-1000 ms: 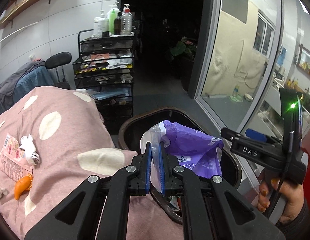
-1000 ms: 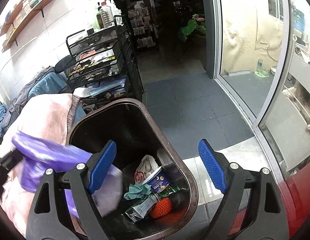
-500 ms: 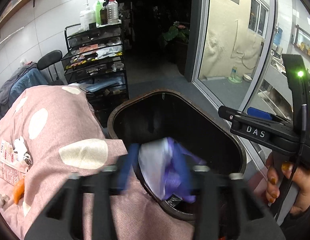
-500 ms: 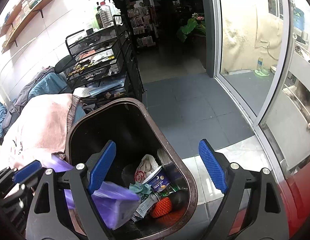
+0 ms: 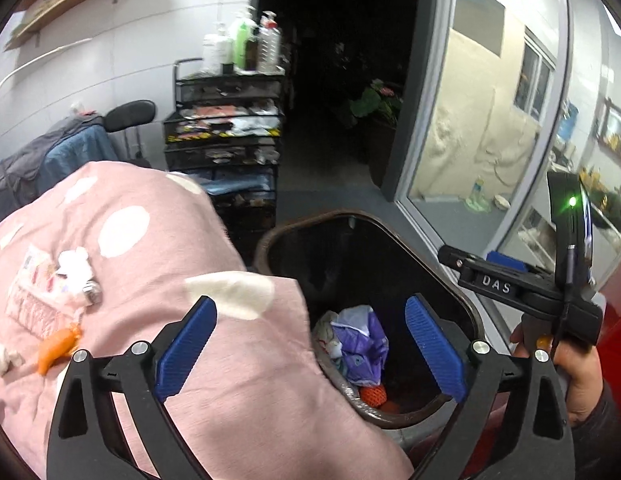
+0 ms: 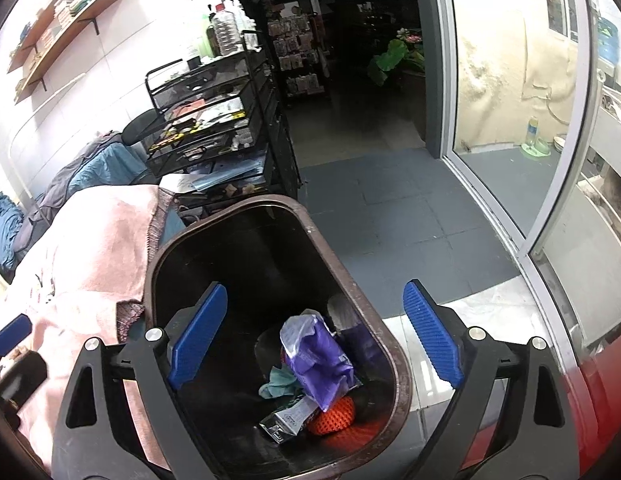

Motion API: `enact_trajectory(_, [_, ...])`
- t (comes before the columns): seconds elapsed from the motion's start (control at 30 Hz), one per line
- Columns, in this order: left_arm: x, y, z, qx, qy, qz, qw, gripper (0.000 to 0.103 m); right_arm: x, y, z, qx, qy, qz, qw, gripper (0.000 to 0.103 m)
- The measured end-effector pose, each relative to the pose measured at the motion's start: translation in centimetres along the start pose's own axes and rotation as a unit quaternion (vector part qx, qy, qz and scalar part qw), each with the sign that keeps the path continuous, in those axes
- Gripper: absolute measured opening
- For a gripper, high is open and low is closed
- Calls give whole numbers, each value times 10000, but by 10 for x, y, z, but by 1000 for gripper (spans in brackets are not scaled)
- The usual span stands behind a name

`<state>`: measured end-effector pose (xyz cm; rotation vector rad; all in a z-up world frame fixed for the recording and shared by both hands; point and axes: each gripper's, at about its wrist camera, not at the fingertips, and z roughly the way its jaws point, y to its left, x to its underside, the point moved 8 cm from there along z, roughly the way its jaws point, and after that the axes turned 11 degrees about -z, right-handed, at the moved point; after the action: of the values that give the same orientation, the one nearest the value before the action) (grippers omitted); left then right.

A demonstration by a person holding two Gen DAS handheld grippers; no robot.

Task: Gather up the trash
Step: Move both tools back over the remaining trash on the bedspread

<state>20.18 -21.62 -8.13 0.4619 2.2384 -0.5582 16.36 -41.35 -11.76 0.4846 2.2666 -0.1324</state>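
Observation:
A purple plastic bag (image 5: 364, 340) lies inside the dark trash bin (image 5: 458, 300), on top of other rubbish; it also shows in the right wrist view (image 6: 322, 360) with the bin's rim (image 6: 398, 360). My left gripper (image 5: 310, 348) is open and empty, above the bin's near edge and the pink blanket (image 5: 150, 280). My right gripper (image 6: 314, 344) is open and empty over the bin; it shows from the side in the left wrist view (image 5: 506, 276). On the blanket lie an orange wrapper (image 5: 58, 346), white crumpled tissue (image 5: 76, 266) and a pink packet (image 5: 32, 300).
A black wire cart (image 5: 226, 140) with bottles stands behind the bin. A glass door (image 5: 490, 120) is on the right. Grey floor tiles (image 6: 410, 216) lie past the bin. An orange net (image 6: 334, 416) and a carton (image 6: 286, 420) lie in the bin.
My left gripper opened and let go of the purple bag, which dropped into the bin. The left gripper then drew back and up. The right gripper held still.

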Motion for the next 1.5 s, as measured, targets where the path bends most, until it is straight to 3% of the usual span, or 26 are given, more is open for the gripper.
enact_trajectory(0.33, [-8,40,-40,-373,-609,-386,9967,97,-5,34,-11,-302,-299,-359,9985,92])
enact_trajectory(0.73, [-1,97,-74,-847,-885,-808,9892,97,-12,124,-28,-869,-539,-1270,9866,95])
enact_trajectory(1.07, [10,153,-99,-1282,-915,-1243,9797,97,-11,210,-42,-1385,-623,-2077,9663,97])
enact_trajectory(1.5, [37,233,-124,-1883,-674,-1874,9617,97,5,290,-42,-2012,-193,-2648,9429,97])
